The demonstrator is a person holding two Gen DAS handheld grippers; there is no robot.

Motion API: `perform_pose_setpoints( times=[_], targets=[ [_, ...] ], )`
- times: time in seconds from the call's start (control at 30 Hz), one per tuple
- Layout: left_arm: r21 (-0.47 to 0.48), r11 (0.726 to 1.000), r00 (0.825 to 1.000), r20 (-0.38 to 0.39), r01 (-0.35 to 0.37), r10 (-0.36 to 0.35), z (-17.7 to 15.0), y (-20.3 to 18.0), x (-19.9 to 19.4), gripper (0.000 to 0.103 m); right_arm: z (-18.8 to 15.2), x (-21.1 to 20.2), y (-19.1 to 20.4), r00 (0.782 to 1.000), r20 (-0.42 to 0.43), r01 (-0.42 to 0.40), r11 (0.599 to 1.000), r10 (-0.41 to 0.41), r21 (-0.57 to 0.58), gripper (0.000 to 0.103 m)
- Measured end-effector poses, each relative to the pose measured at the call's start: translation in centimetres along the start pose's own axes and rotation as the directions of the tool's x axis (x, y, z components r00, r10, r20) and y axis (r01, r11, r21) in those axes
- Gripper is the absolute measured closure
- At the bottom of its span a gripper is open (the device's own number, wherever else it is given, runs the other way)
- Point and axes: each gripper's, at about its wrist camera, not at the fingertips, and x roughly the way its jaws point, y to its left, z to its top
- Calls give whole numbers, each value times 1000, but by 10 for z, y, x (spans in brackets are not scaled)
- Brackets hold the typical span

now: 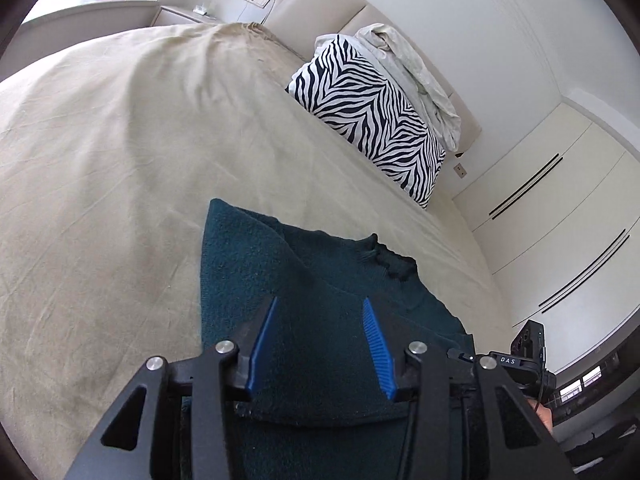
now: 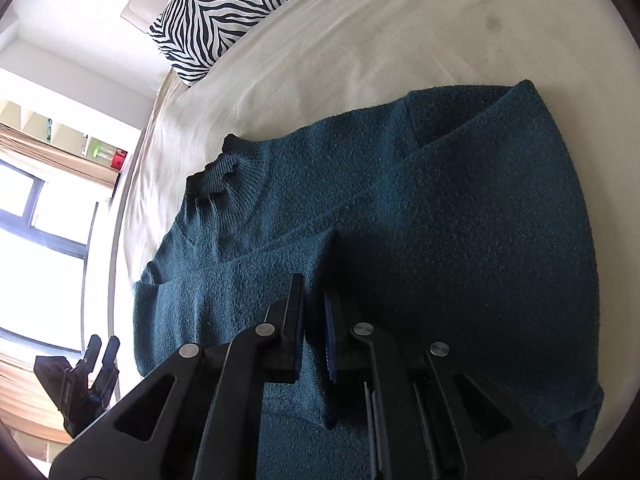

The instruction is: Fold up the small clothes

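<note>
Jaws of the right gripper (image 2: 314, 300) pinch a raised fold of the teal knit sweater (image 2: 440, 220). Those of the left gripper (image 1: 320, 308) stand half apart above it, gripping nothing. It lies flat near the bed's (image 1: 120, 140) edge, collar toward the zebra pillow (image 1: 372, 120).

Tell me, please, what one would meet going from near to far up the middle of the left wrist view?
Left gripper, its blue fingers apart over the cloth → dark teal sweater → beige bedsheet → zebra-striped pillow → crumpled pale bedding → padded headboard → white wall.
</note>
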Motion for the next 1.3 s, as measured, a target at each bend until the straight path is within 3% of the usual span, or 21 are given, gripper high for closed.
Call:
perform_pose_setpoints(
  times=[0.1,0.2,0.3,0.4,0.43,0.53,0.57,0.6,0.77,0.83,0.9,1.07,1.17,1.3],
  targets=[
    [-36,999,997,-78,-27,24,1,19,29,62,1,-2,-10,999,-2,-32,999,32,32,96],
    [-17,999,994,-104,-33,31,2,35,37,84,2,-1,-18,998,-14,-62,996,63,57,95],
    [-19,1000,992,-126,10,-12,2,45,31,85,1,-3,-26,994,-31,-98,990,102,103,93],
    [18,1000,990,-138,-11,13,2,44,18,84,-4,-11,-30,992,-25,-117,985,121,126,87],
    [27,999,991,-134,-18,22,3,42,12,76,-6,-15,-31,992,-18,-124,984,127,130,85],
    [46,999,995,-102,-10,15,8,32,-2,61,-15,-27,-30,990,5,-137,982,138,131,70],
    [57,998,995,-96,-5,11,11,27,-3,61,-18,-31,-29,989,19,-145,981,144,129,56],
    [70,998,995,-95,1,6,12,22,-2,61,-20,-35,-27,988,33,-152,980,149,128,52],
    [152,987,981,-177,-49,76,-9,15,22,63,-29,-35,2,993,28,-115,993,114,10,52],
    [131,991,983,-175,-40,63,-18,24,20,72,-34,-27,9,996,4,-85,996,85,-39,52],
    [119,992,983,-175,-28,49,-26,28,12,72,-38,-21,7,997,-10,-80,996,79,-43,53],
    [207,977,977,-193,-44,85,-34,18,-5,70,-43,-24,-9,991,1,-132,991,132,-10,54],
    [151,989,986,-166,-4,29,-15,19,-11,60,-46,-32,-12,995,11,-99,995,99,-11,53],
    [87,994,988,-144,63,-50,19,21,8,59,-48,-39,-16,986,22,-163,986,162,25,52]
  ],
)
